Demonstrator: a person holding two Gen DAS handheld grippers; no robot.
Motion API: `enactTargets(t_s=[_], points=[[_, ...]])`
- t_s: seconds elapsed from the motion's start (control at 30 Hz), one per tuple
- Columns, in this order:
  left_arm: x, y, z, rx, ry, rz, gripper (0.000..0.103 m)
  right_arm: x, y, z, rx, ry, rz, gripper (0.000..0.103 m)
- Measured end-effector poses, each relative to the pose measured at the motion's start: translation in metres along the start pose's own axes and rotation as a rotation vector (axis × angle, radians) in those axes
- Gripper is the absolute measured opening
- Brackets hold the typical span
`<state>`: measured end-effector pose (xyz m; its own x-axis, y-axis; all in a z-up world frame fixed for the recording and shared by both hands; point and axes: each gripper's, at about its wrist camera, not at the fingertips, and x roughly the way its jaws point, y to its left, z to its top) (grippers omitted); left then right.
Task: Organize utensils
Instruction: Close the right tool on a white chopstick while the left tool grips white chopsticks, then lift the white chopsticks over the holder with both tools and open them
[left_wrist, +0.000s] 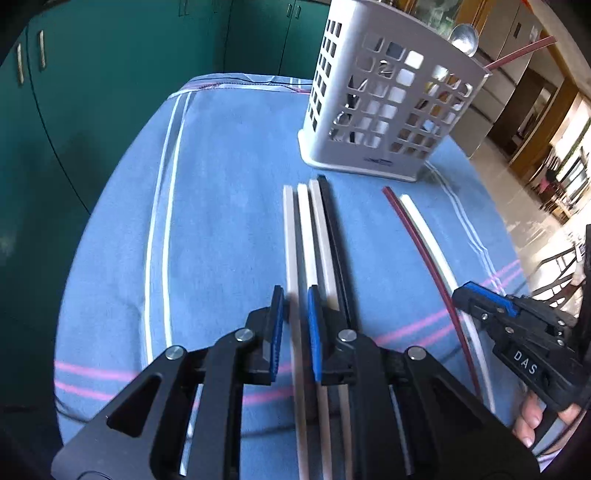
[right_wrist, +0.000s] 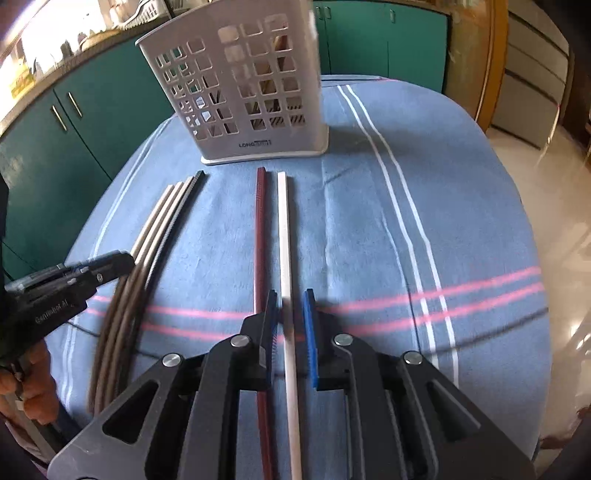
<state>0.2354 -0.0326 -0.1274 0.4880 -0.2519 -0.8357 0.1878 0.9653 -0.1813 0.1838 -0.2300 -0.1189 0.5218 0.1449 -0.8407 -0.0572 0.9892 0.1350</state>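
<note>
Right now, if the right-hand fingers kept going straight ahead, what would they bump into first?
Probably the white chopstick lying between them, then the blue tablecloth beneath, since they point downward. The white utensil basket stands farther ahead; depth is uncertain.

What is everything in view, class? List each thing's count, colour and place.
Utensil holder: one, white, table's far end.
Spoon: one, silver, in holder.
Leaning chopstick: one, red, in holder.
Pale chopsticks: three, off-white, lying together.
Black chopstick: one, black, beside them.
Dark red chopstick: one, maroon, lying apart.
White chopstick: one, white, beside it.
Tablecloth: one, striped blue, covering table.
Cabinets: several, green, behind.
Left gripper: one, black-blue, straddling a pale chopstick.
Right gripper: one, black-blue, straddling white chopstick.
</note>
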Motion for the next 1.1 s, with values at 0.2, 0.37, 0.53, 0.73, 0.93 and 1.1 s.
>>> enactTargets(t_s=[0.2,0.37,0.53,0.73,0.93,1.1], points=[[0.023,0.001,0.036,0.027,0.035,0.049,0.018,0.026,0.011,0.038,-0.085,0.038,-0.069,0.018],[0.045,-0.001,0.065,0.068,0.068,0.084,0.019,0.043,0.013,0.063,-0.108,0.054,-0.108,0.022],[0.054,0.002,0.081,0.102,0.082,0.093,0.019,0.054,0.012,0.082,-0.112,0.067,-0.109,0.022],[0.053,0.005,0.083,0.091,0.076,0.093,0.007,0.052,0.016,0.083,-0.139,0.07,-0.059,0.007],[-0.009,0.008,0.086,0.038,-0.049,0.046,0.006,-0.003,0.014,0.084,-0.119,-0.036,-0.026,0.007],[-0.089,-0.001,0.096,0.048,-0.231,0.033,0.006,-0.09,0.006,0.083,-0.108,-0.194,0.012,0.007]])
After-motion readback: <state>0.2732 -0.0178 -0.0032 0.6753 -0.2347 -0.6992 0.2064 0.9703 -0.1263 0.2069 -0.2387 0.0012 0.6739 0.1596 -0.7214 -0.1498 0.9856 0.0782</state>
